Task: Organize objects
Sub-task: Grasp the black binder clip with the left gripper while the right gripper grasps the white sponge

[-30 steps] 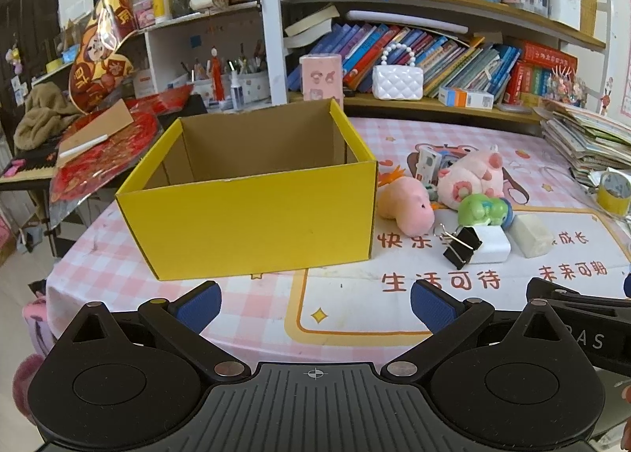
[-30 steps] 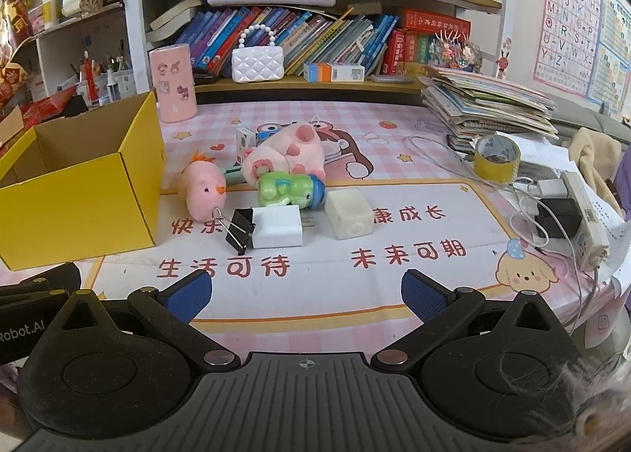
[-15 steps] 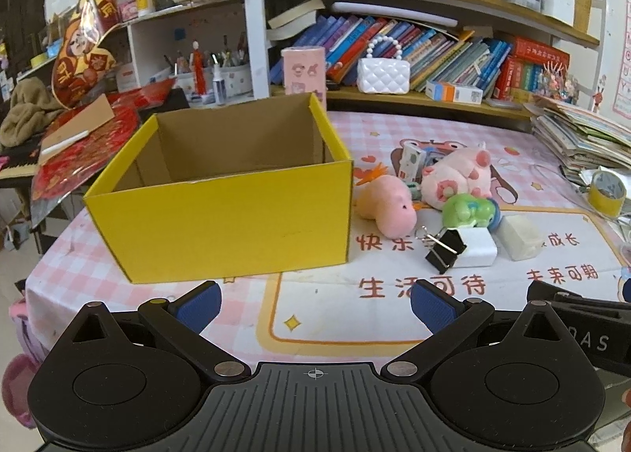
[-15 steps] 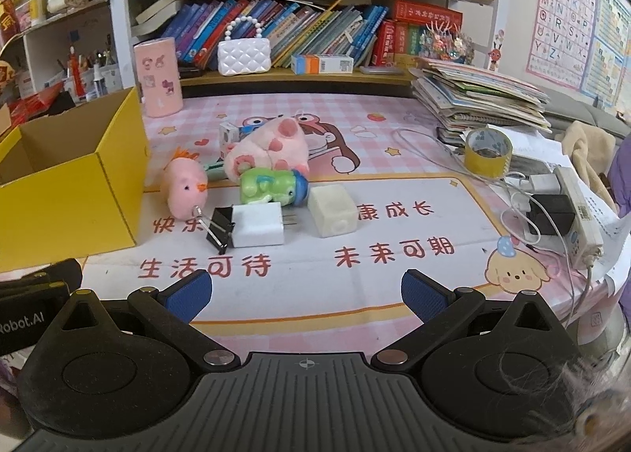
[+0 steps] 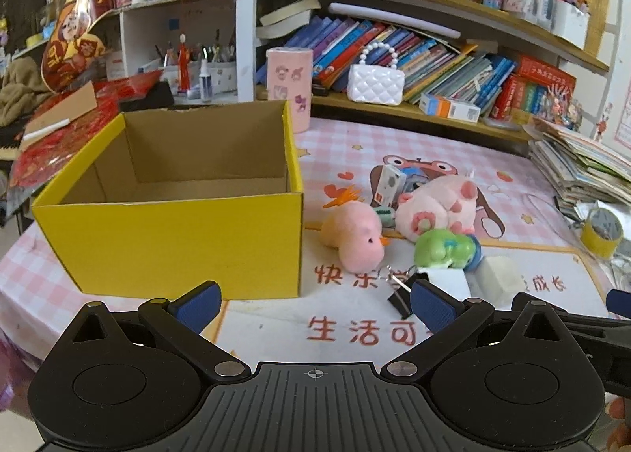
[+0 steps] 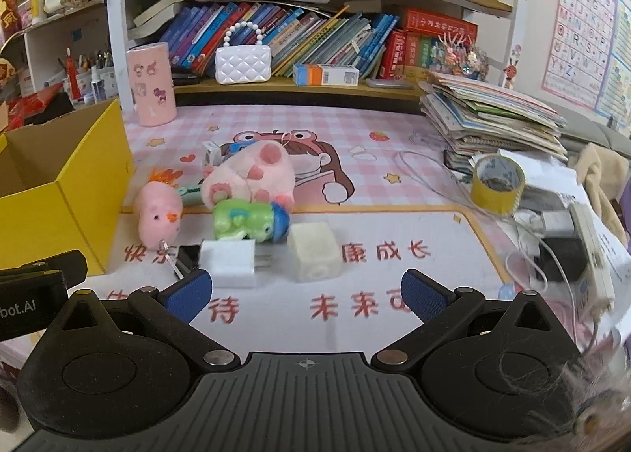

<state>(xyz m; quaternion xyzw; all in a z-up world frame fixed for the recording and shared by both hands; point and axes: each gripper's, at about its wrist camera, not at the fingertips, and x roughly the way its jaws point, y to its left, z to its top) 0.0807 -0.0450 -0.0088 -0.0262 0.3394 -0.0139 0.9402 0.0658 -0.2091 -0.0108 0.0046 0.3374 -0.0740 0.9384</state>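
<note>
An empty yellow cardboard box (image 5: 177, 239) stands open on the left of the table; its corner shows in the right wrist view (image 6: 79, 196). Right of it lie a pink chick toy (image 5: 355, 239) (image 6: 157, 211), a pink plush pig (image 5: 437, 207) (image 6: 252, 176), a green toy (image 5: 441, 249) (image 6: 244, 221), a white charger (image 6: 228, 263), a black binder clip (image 5: 400, 296) and a white cube (image 6: 313, 257). My left gripper (image 5: 315, 304) is open and empty, in front of the box. My right gripper (image 6: 305, 294) is open and empty, just in front of the charger and cube.
A pink cylinder (image 6: 152, 83) stands at the back. A stack of books (image 6: 493, 121), a yellow tape roll (image 6: 499, 184) and a power strip with cables (image 6: 587, 251) lie at the right. Bookshelves (image 5: 414, 38) rise behind the table.
Both grippers have moved forward toward the table, so the box and toys look larger and nearer. Both stay open and empty.
</note>
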